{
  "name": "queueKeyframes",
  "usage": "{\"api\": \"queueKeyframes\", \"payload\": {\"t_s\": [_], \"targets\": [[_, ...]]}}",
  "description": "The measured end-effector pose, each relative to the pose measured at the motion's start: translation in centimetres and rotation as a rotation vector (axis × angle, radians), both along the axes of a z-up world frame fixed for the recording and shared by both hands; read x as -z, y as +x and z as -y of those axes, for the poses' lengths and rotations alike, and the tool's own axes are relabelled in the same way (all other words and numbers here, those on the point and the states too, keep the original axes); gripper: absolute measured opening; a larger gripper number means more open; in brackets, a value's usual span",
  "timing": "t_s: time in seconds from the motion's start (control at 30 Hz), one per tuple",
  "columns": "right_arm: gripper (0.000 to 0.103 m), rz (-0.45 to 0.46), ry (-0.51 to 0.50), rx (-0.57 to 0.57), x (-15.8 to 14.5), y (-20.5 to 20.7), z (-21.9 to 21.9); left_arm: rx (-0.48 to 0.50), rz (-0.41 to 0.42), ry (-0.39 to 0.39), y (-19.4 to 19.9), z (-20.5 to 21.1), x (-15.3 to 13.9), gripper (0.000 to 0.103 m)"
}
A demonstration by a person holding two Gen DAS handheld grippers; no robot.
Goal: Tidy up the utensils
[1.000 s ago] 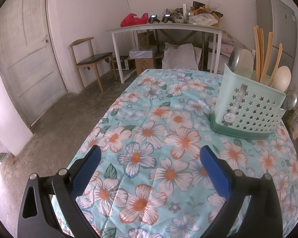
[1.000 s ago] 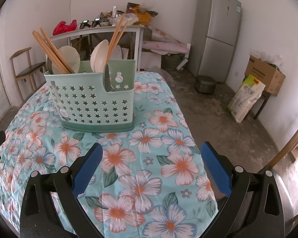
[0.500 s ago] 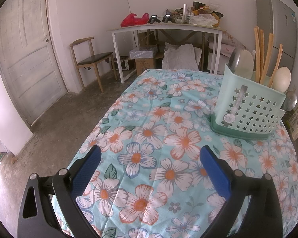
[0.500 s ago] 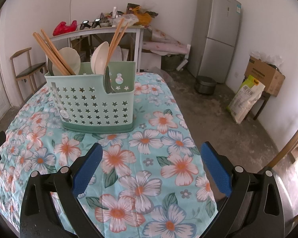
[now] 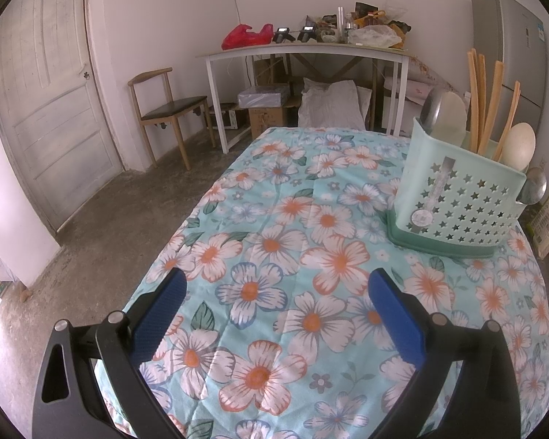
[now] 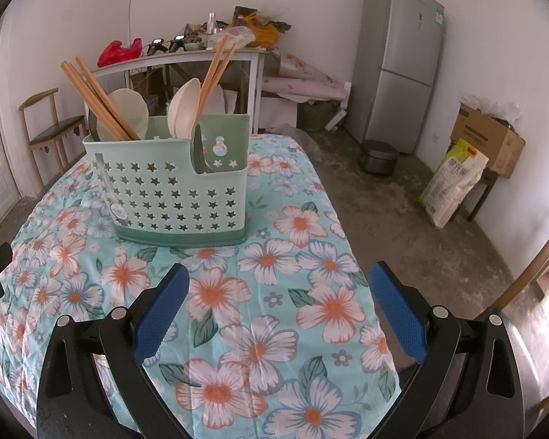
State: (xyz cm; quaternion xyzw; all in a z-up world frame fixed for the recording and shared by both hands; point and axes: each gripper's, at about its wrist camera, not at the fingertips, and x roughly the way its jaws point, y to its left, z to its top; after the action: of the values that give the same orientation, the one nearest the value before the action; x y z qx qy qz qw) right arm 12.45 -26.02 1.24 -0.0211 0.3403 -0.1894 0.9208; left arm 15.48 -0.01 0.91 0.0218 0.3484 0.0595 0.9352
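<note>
Both grippers' fingers spread, empty | door [image 5: 47,109] left view only | fridge [image 6: 395,62] full in right

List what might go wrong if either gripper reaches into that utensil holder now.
1. The chopsticks lean steeply outward, so a nudge from the open right gripper may lever them out of the holder.
2. The holder stands on loose floral cloth and looks light, so it may slide or tip when a spoon is pulled.
3. The metal ladle hanging on its far side could get knocked off.
</note>
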Motion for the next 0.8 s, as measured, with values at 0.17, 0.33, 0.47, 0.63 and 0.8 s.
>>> {"api": "queueKeyframes", "payload": {"t_s": [0.17,0.33,0.47,0.63,0.8], "targets": [[0.095,-0.001,-0.002,-0.001,-0.05,-0.01,0.06,0.0,0.001,0.0,0.0,-0.04,0.02,0.097],[0.095,-0.001,-0.002,-0.001,-0.08,0.04,0.07,0.0,-0.001,-0.001,0.05,-0.03,0.02,0.097],[0.095,-0.002,-0.004,-0.003,-0.14,0.1,0.08,0.0,-0.002,0.0,0.07,-0.13,0.06,0.097],[0.095,-0.001,-0.003,-0.001,-0.15,0.05,0.04,0.0,-0.005,-0.001,0.14,0.11,-0.07,0.097],[0.095,-0.002,-0.004,-0.002,-0.2,0.03,0.12,0.0,-0.004,-0.001,0.13,0.04,-0.05,0.097]]}}
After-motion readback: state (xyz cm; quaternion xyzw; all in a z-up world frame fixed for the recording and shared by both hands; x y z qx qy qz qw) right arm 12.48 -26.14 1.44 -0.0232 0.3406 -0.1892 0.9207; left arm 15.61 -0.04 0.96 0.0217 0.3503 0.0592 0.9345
